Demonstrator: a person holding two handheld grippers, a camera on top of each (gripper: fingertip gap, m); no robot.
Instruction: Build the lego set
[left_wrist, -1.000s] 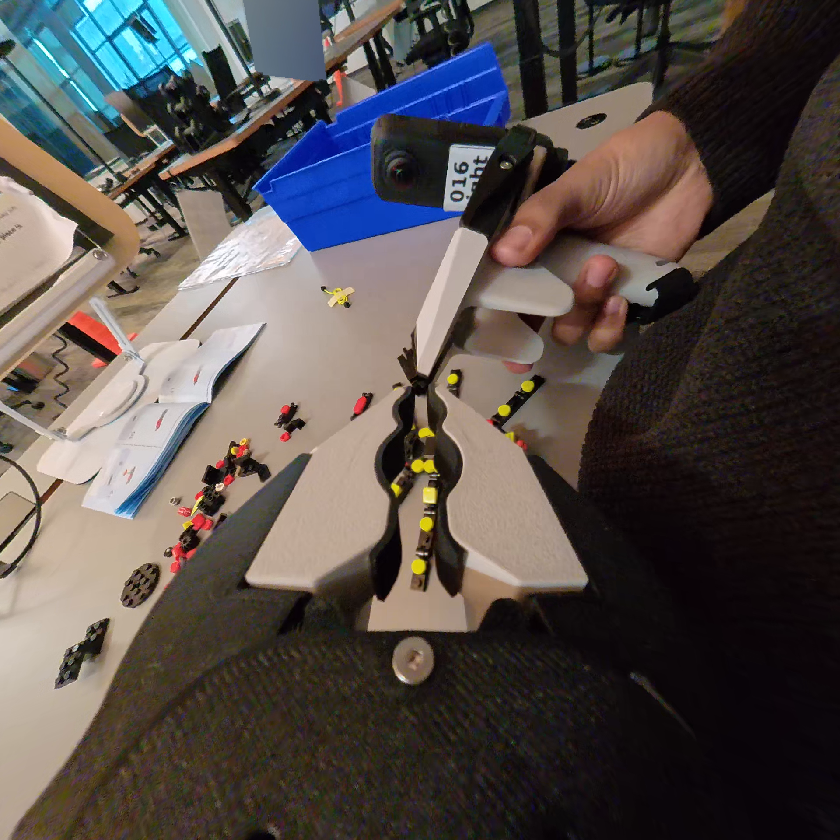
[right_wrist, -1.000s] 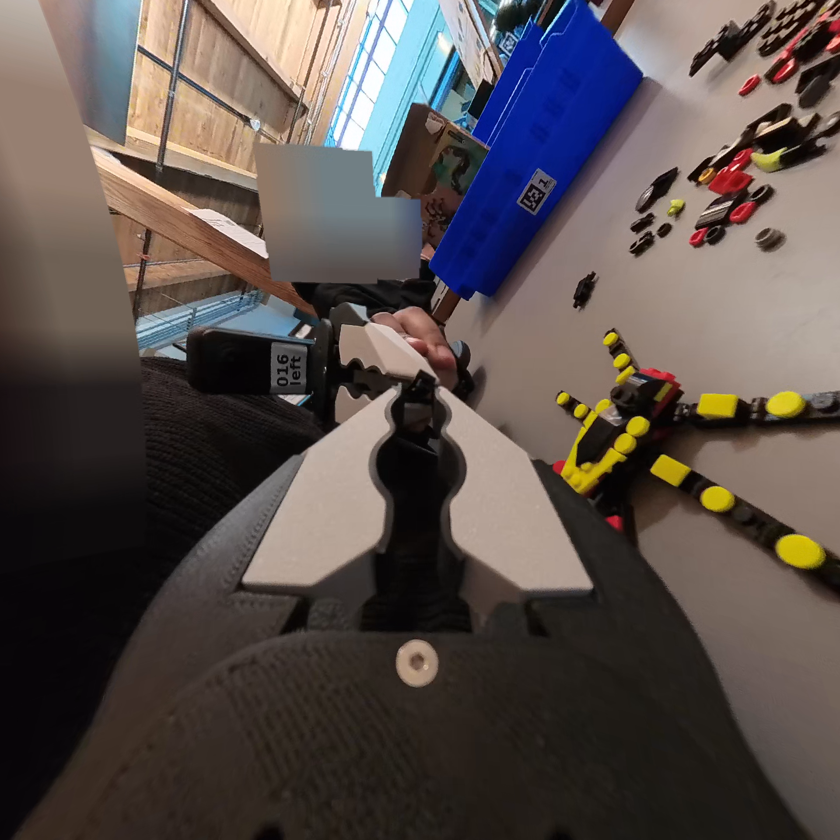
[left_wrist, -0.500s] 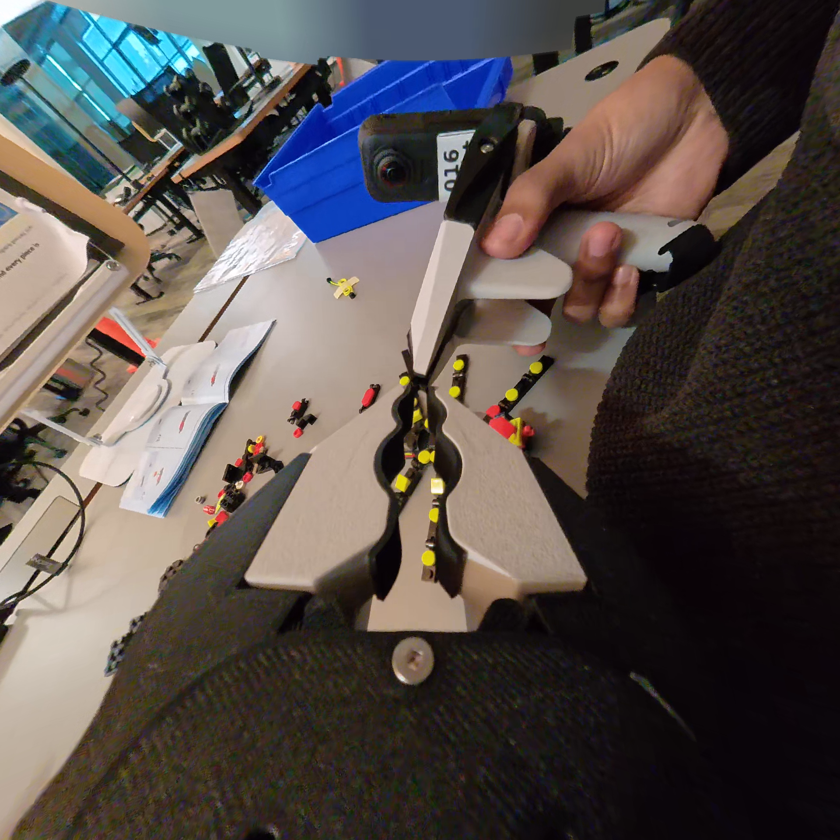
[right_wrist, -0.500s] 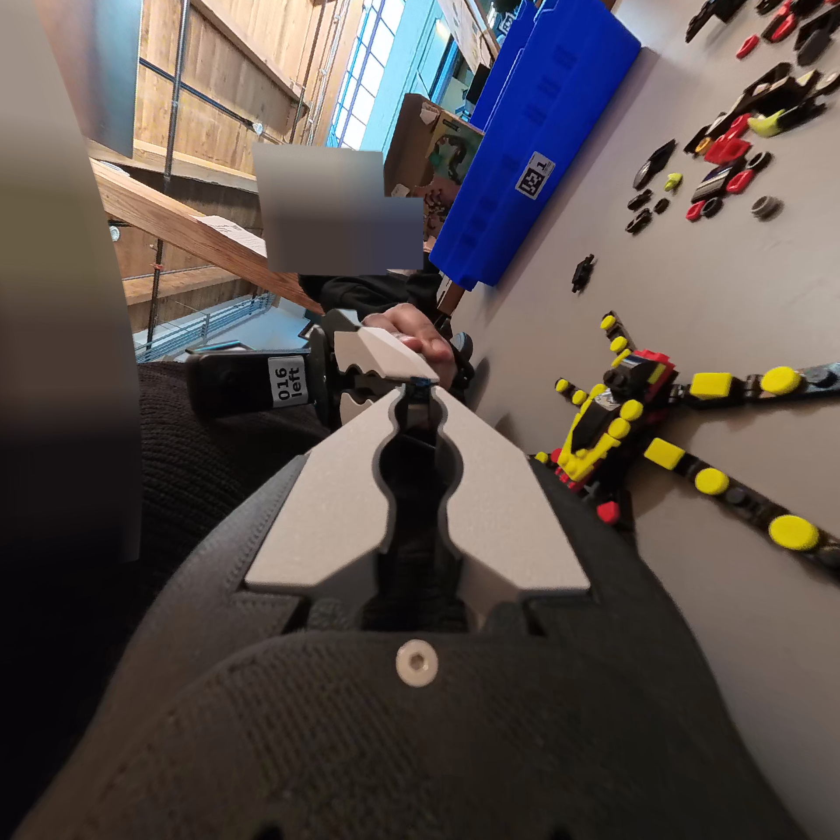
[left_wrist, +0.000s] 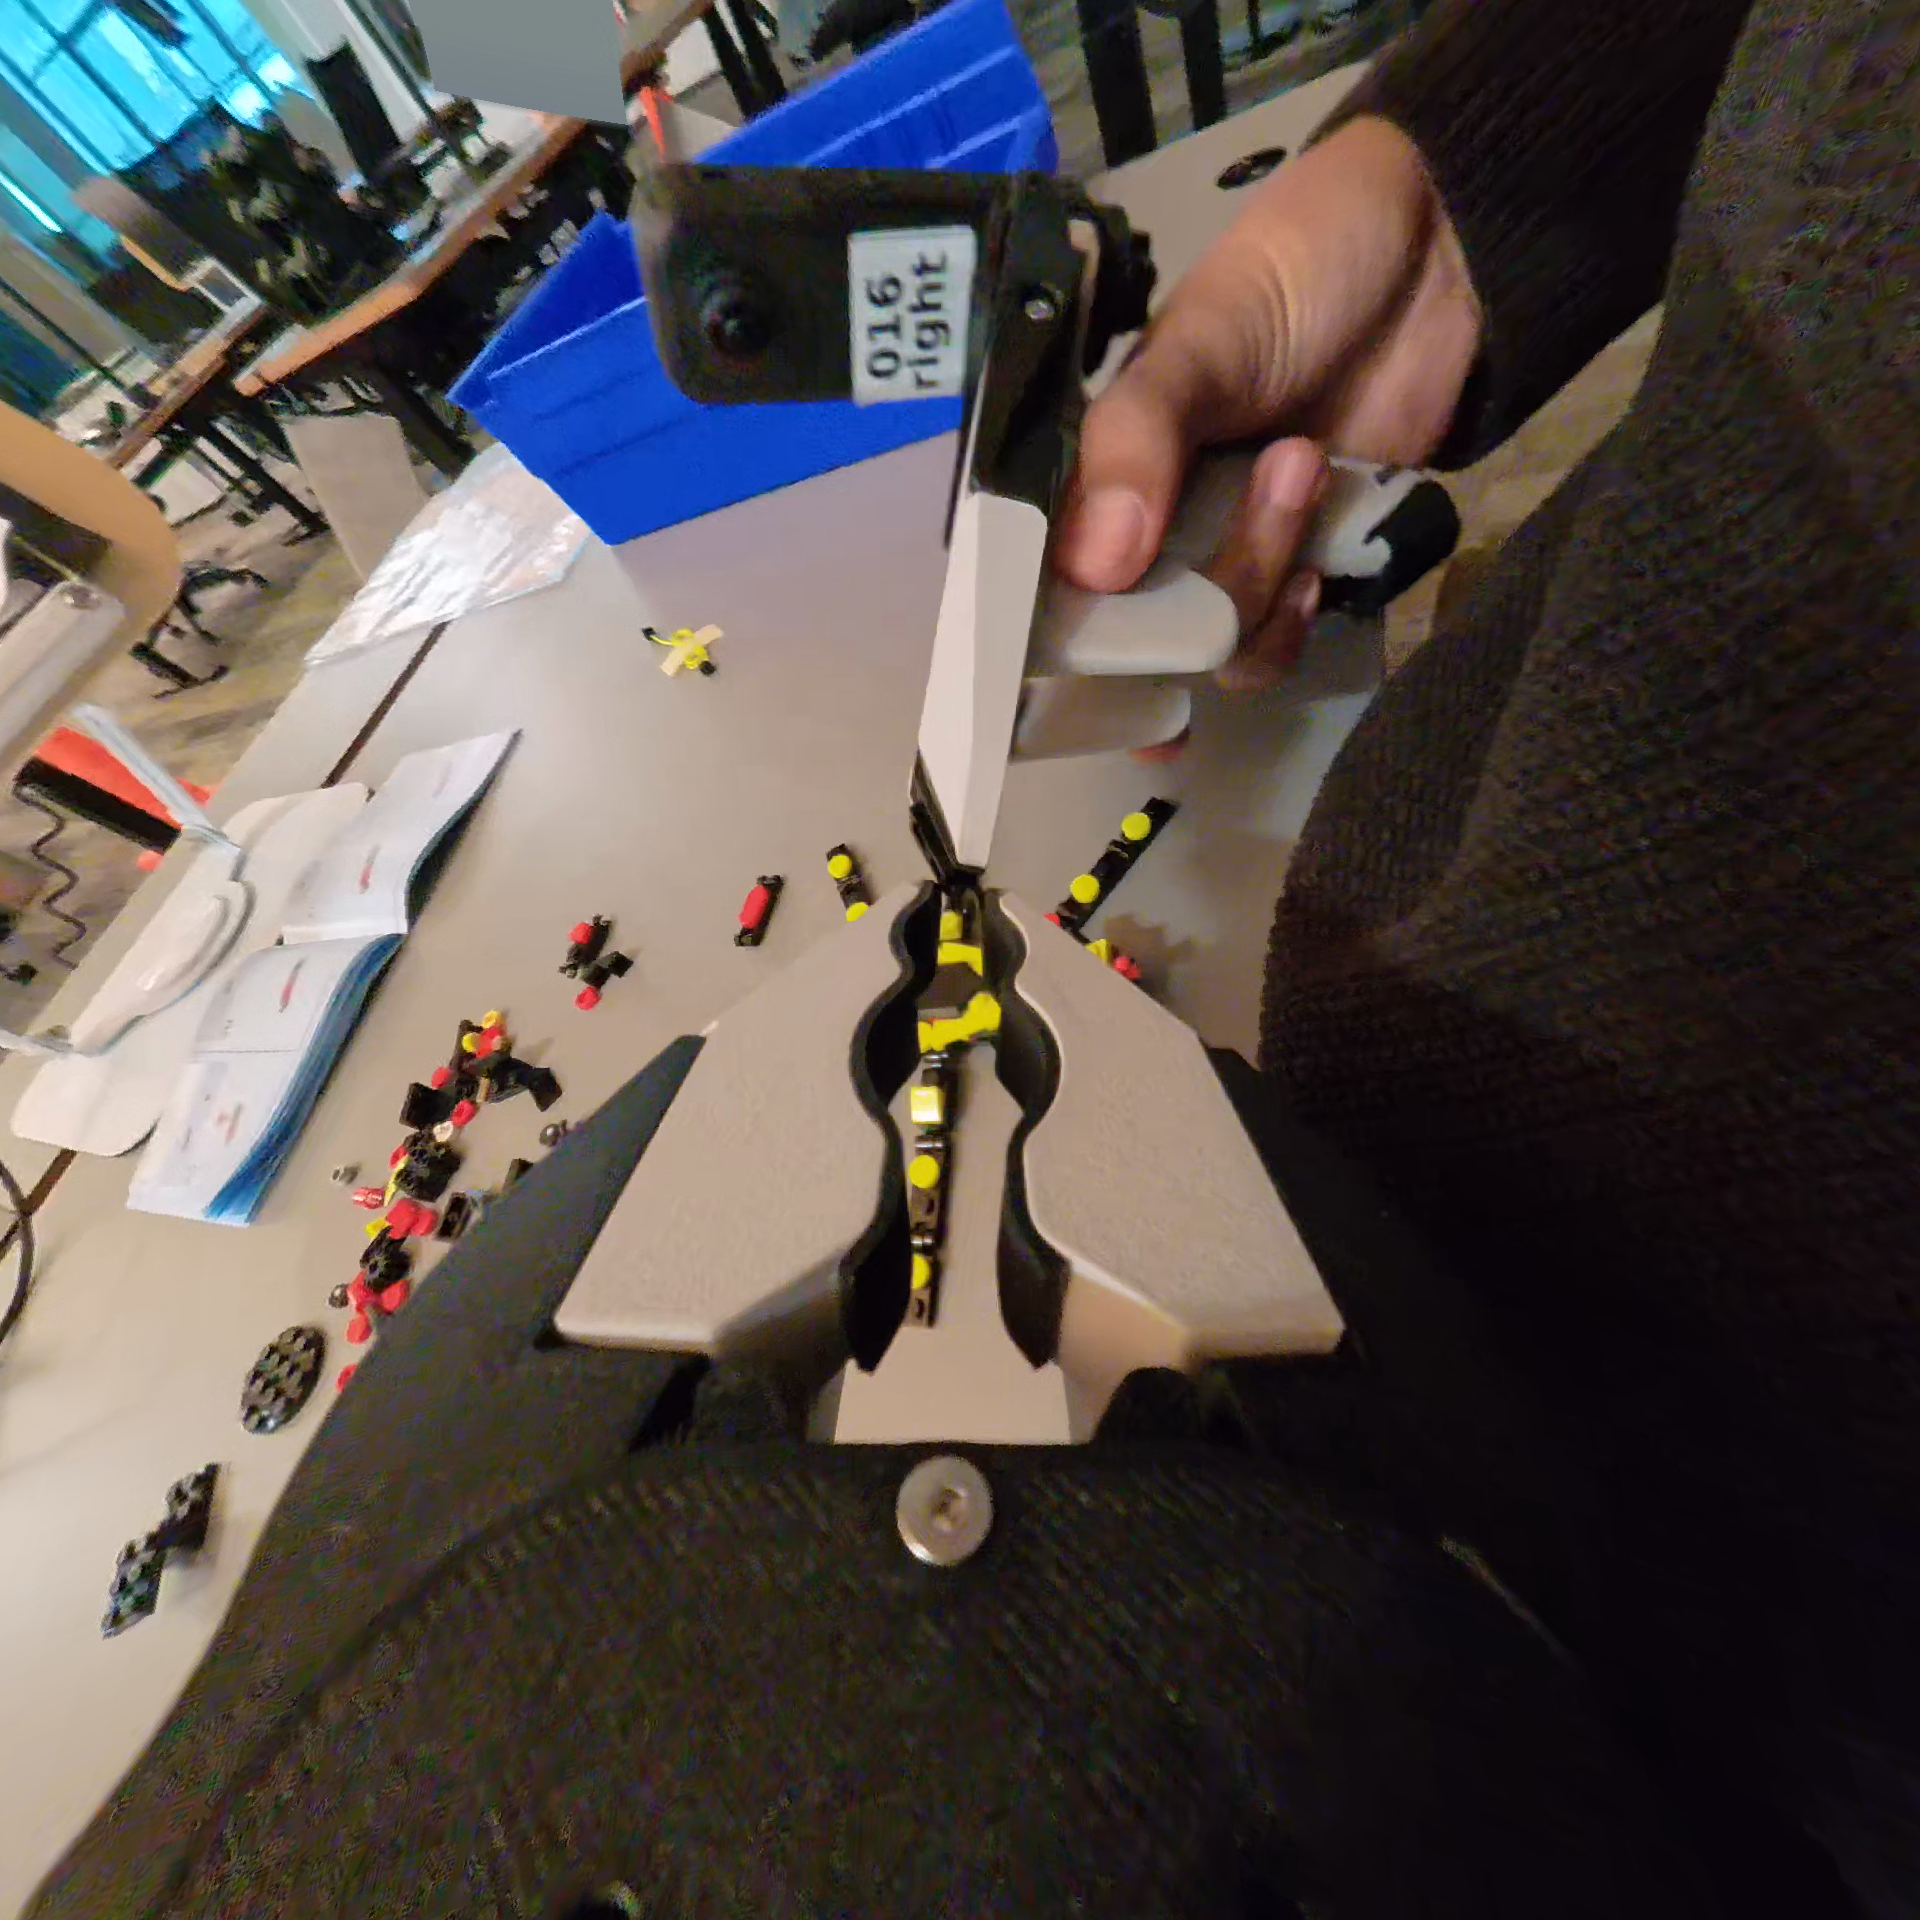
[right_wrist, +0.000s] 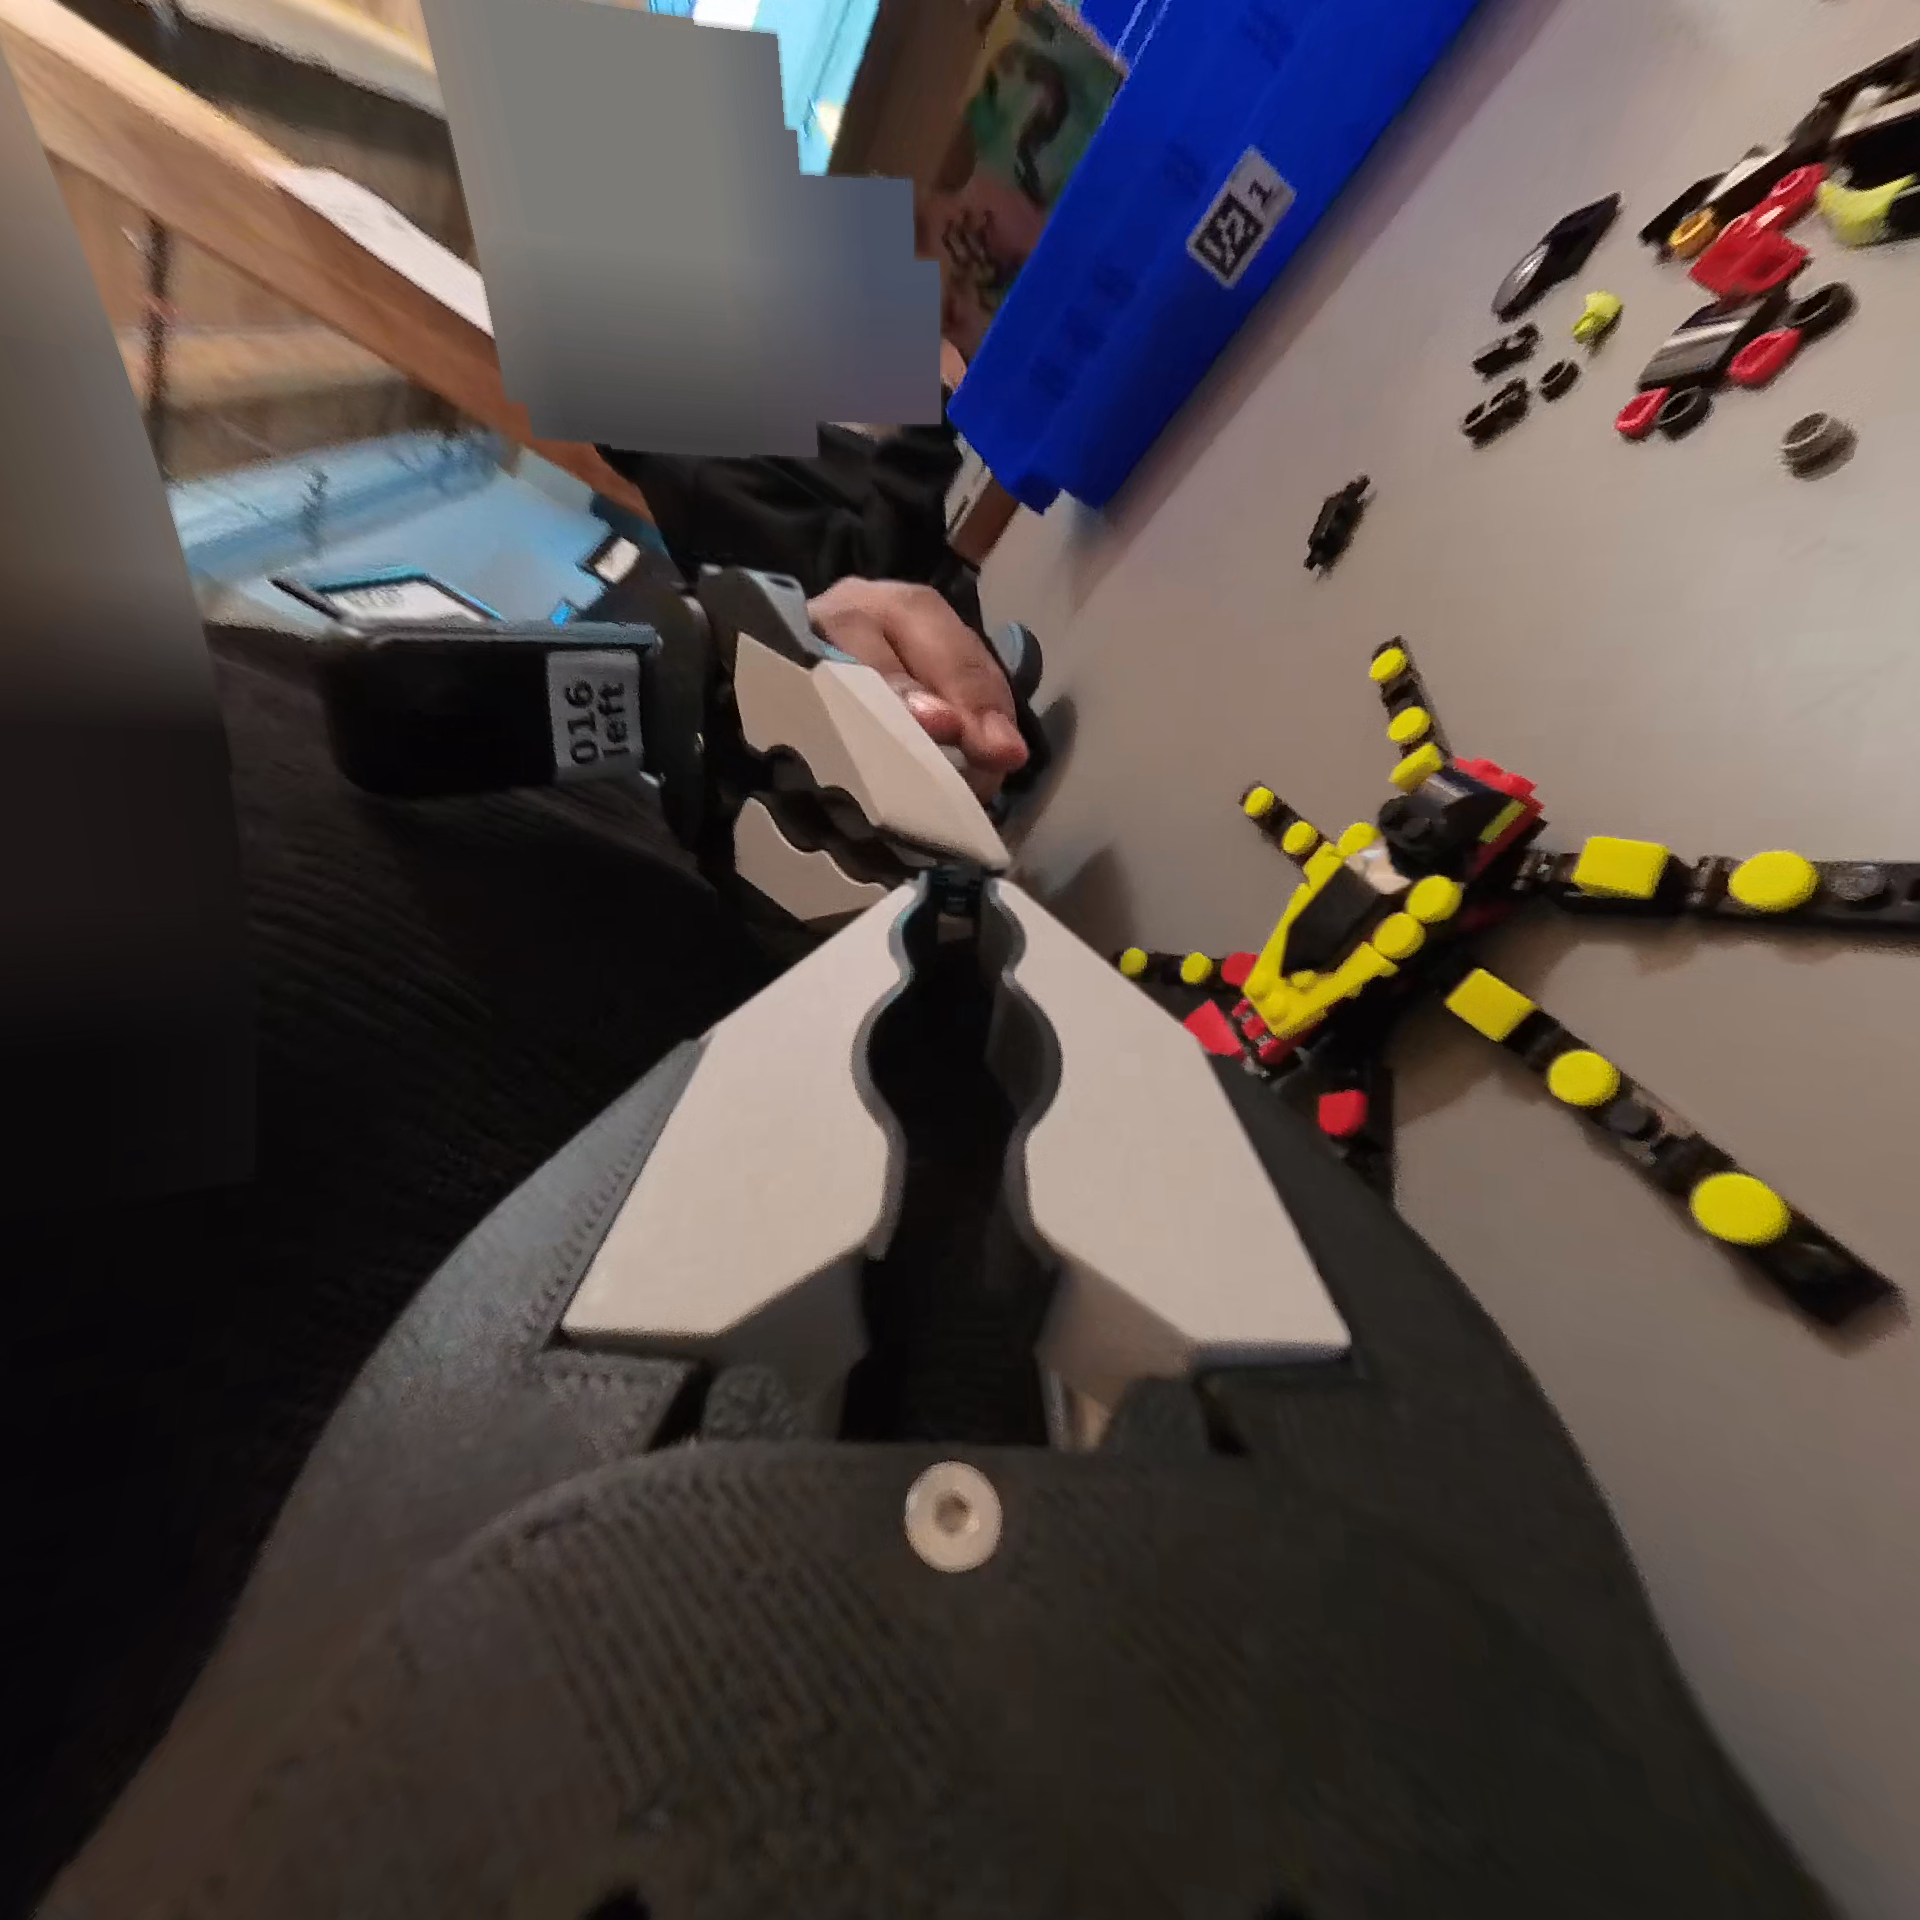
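Observation:
My left gripper (left_wrist: 954, 896) is shut, and its tips pinch a small black lego piece (left_wrist: 961, 896). My right gripper (left_wrist: 948, 862) comes down from above, held by a hand, and meets the left tip to tip. In the right wrist view my right gripper (right_wrist: 948, 896) is shut on the small black piece (right_wrist: 948, 906), and the left gripper (right_wrist: 982, 857) touches it from the upper left. The black, yellow and red lego model (right_wrist: 1351, 925) with long studded legs lies on the grey table to the right. It also shows through the left gripper's gap (left_wrist: 951, 997).
A blue bin (left_wrist: 810, 416) stands at the table's far side. An open instruction booklet (left_wrist: 312, 997) lies at the left. Loose black, red and yellow pieces (left_wrist: 436, 1143) are scattered beside it, with more in the right wrist view (right_wrist: 1745, 270). A black round plate (left_wrist: 281, 1392) lies nearer. Left and right tips are no more than a few centimetres apart. From either gripper's tips it is about 30 centimeters to the black round plate (left_wrist: 281, 1392).
Both grippers stay shut and tip to tip. They have shifted together over the table, so the model's body now shows behind the left gripper's gap and looks larger in the right wrist view.

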